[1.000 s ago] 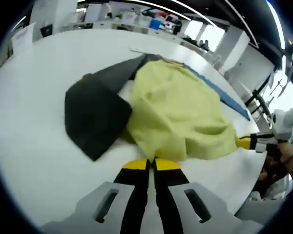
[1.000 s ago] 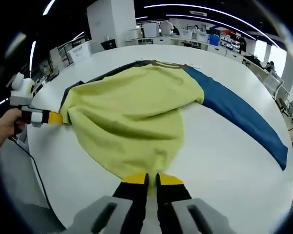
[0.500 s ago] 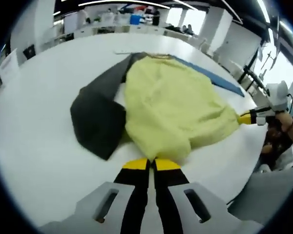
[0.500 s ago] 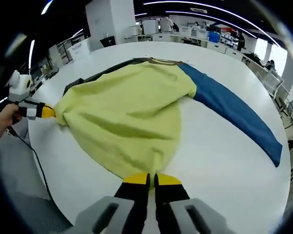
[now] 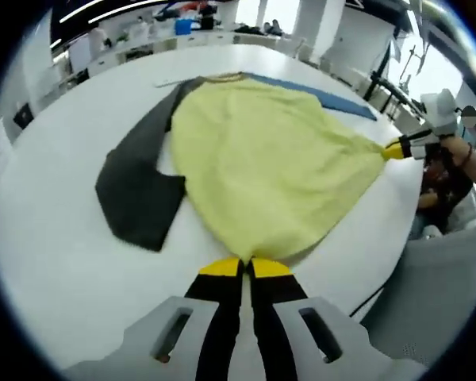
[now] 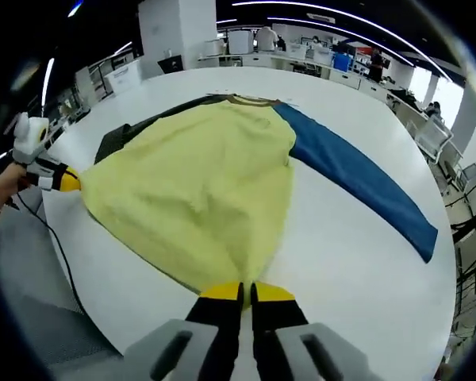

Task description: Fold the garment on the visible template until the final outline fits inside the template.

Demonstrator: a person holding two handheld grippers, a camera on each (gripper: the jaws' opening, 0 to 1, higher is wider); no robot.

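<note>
In the left gripper view, a soft yellow cloth garment with one dark grey sleeve and one blue sleeve lies spread on a big white table. The yellow body fills the middle of the frame. The dark grey sleeve lies flat at the left of the frame, and the blue sleeve runs toward the upper right. The left gripper comes up from the bottom middle. Its yellow-tipped jaws are pressed together on the near hem of the garment, right where the cloth ends. At the right edge of the frame the right gripper pinches the far corner of the hem (the cloth pulls to a point there), with a person's hand behind it.

In the right gripper view, the garment lies in the middle of the frame, with the blue sleeve stretching to the right. The right gripper rises at the bottom middle, jaws squeezed shut on the hem just above them. The left gripper pinches the hem at the left edge of the frame.
</note>
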